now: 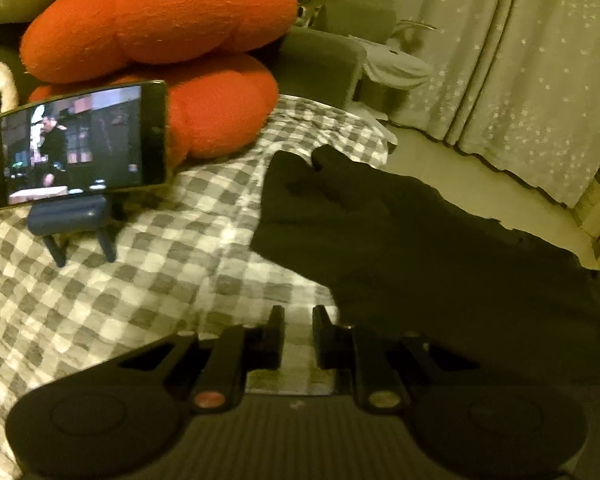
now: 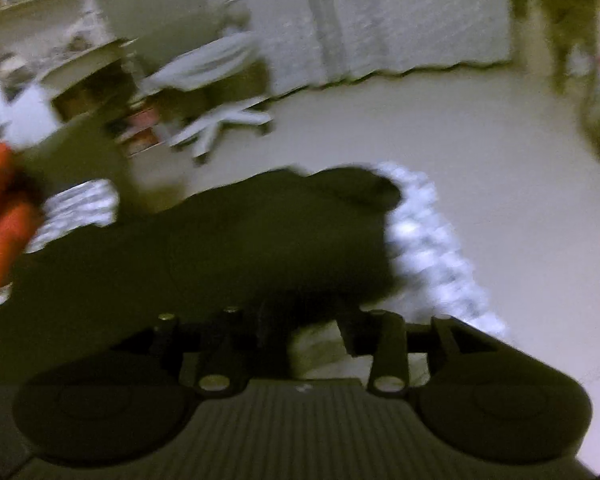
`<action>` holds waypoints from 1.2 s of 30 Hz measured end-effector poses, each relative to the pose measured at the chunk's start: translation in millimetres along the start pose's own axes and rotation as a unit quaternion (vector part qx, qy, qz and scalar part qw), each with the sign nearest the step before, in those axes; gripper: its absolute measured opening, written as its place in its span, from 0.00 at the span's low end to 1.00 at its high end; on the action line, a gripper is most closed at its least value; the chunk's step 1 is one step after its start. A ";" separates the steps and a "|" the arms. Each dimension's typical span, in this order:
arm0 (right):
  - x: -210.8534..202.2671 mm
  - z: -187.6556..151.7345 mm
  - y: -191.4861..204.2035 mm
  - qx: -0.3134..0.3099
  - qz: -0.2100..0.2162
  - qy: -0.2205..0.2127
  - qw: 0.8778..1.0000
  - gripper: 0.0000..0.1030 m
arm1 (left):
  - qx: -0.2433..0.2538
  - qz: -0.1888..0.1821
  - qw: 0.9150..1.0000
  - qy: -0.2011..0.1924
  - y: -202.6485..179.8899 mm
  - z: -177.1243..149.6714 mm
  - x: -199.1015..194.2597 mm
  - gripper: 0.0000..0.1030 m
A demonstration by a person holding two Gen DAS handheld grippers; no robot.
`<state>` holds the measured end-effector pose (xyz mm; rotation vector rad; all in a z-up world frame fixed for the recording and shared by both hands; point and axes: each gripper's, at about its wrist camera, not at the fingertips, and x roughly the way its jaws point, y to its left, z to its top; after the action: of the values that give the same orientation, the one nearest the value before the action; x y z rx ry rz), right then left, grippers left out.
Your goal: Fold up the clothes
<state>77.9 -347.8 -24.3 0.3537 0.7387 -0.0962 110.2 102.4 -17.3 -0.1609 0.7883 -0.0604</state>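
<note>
- The dark garment lies spread on the checked bedspread, out toward the bed's edge, with bare floor beyond it. It looks black; what sort of clothing it is I cannot tell, since no collar or seam shows.
- Seen from the left wrist, the cloth sits ahead and to the right of the left gripper, running away in a long slant from the near right corner up toward the middle. Its near left border passes just beside the right-hand finger.
- The left gripper's jaws stand a narrow gap apart with only bedspread showing between them — nothing is held.
- The right wrist view is blurred. There the garment fills the ground ahead and to the left of the right gripper, its near hem reaching down to the left finger.
- The right gripper's jaws are apart, and the gap shows pale surface rather than cloth. Whether the left pad touches the hem I cannot tell.
- I judge the right hand to be the nearer — the hem lies at its fingertips, so a short reach forward and left would bring cloth between the jaws.
- A phone on a stand and orange cushions sit well apart to the left, clear of the garment.
</note>
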 end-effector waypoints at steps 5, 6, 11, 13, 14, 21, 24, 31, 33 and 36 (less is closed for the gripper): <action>9.3 -16.9 26.9 -0.088 -0.015 0.020 0.996 0.26 | 0.016 0.003 1.000 0.007 -11.6 -5.5 2.5 0.17; 9.6 -19.1 32.9 -0.110 -0.019 0.017 0.994 0.11 | 0.018 0.003 1.000 0.006 -12.1 -5.8 1.7 0.21; 10.9 -17.6 35.2 -0.118 -0.029 0.020 0.992 0.02 | 0.021 0.008 1.000 0.007 -12.0 -7.7 1.7 0.24; 11.5 -18.0 35.0 -0.125 -0.038 0.016 0.991 0.02 | 0.021 0.010 1.000 0.009 -10.9 -8.3 2.6 0.23; 9.1 -17.7 35.6 -0.129 -0.039 0.011 0.991 0.02 | 0.022 0.011 1.000 0.009 -10.9 -8.5 2.8 0.24; 16.0 -28.7 40.4 -0.182 -0.063 0.008 0.981 0.01 | 0.026 0.017 0.999 0.013 -11.1 -9.2 5.0 0.24; 12.8 -28.2 41.7 -0.188 -0.072 0.001 0.979 0.02 | 0.024 0.019 0.999 0.014 -9.2 -9.0 4.8 0.24; 3.2 -20.3 40.1 -0.152 -0.078 0.000 0.985 0.04 | 0.018 0.021 0.999 0.018 -7.3 -8.1 5.5 0.24; -3.0 -18.6 45.5 -0.153 -0.082 -0.010 0.985 0.05 | 0.019 0.022 0.999 0.018 -8.0 -7.9 6.0 0.25; -11.9 -18.9 56.5 -0.160 -0.063 -0.024 0.985 0.05 | 0.020 0.022 0.999 0.018 -8.8 -7.7 5.9 0.27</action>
<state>68.8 -288.8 -13.3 -0.0019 0.7142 -0.1030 109.0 92.1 -25.3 -0.1045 0.8247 -0.0382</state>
